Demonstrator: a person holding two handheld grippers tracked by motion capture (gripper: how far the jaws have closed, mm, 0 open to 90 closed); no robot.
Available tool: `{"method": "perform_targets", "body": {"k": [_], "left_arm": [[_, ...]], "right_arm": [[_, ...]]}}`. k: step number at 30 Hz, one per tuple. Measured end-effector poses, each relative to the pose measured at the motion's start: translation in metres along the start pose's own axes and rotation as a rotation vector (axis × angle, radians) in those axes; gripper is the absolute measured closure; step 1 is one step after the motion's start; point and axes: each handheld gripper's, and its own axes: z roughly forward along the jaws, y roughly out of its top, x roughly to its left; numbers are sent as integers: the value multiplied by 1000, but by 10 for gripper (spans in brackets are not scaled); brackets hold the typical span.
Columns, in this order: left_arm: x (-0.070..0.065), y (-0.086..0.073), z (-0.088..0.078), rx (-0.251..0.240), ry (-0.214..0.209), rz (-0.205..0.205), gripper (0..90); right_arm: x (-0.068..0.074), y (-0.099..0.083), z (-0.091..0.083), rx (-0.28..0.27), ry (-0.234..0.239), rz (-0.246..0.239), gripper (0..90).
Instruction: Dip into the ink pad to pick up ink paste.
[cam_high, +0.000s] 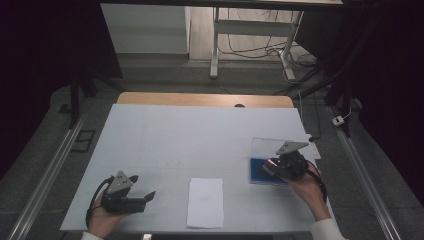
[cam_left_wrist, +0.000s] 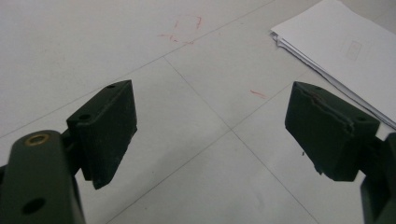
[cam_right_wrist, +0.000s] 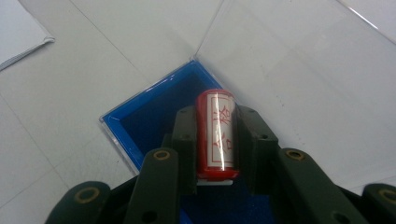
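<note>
My right gripper (cam_right_wrist: 215, 140) clenched the red stamp (cam_right_wrist: 215, 133) — long axis along the jaws — directly above the blue case (cam_right_wrist: 154, 109); left gripper (cam_left_wrist: 210, 135) released.

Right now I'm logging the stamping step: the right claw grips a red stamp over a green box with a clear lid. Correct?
Not quite: the box is blue, not green, as the right gripper view shows. The right claw does grip the red stamp over it, and the clear lid stands open.
</note>
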Motion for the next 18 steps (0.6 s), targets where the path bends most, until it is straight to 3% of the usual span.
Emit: {"method": "perform_targets", "body": {"k": [18], "left_arm": [[0, 0, 1, 4, 0, 1, 173]], "right_arm": [[3, 6, 2, 44, -13, -26, 707]]}}
